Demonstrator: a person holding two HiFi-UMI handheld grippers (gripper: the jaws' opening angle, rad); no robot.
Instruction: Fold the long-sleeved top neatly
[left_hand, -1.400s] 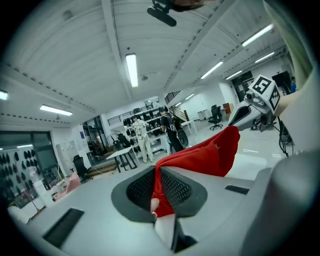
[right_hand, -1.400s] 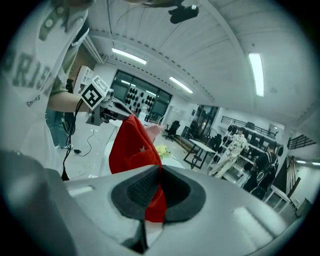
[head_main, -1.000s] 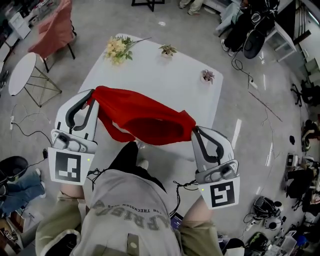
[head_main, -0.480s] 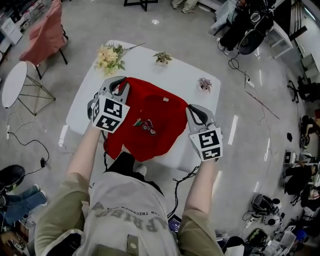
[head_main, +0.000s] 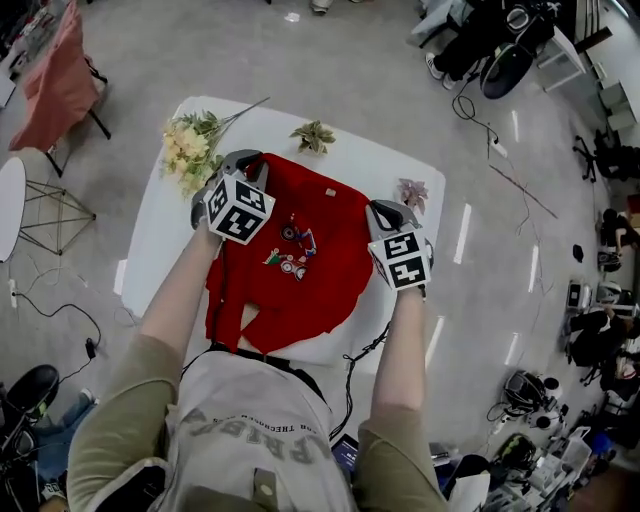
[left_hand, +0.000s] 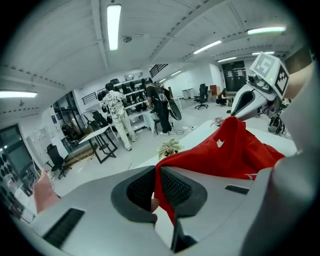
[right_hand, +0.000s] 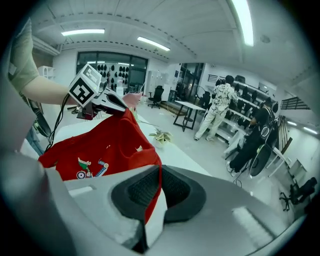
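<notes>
Red cloth, soft and light, the long-sleeved top (head_main: 310, 290) drapes limply over the tabletop (head_main: 160, 240). Left gripper (left_hand: 154, 187) and right gripper (right_hand: 159, 186) fingers pinch its shoulder corners, a sound hold.

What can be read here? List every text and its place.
On the person's grey shirt: large letters, upside down, not clearly readable.
On the red long-sleeved top: small chest print and neck label, too small to read.
On the marker cubes: black-and-white patterns, no words.

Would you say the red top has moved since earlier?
Yes: the top went from the near edge of the table out across it, toward the plant.
</notes>
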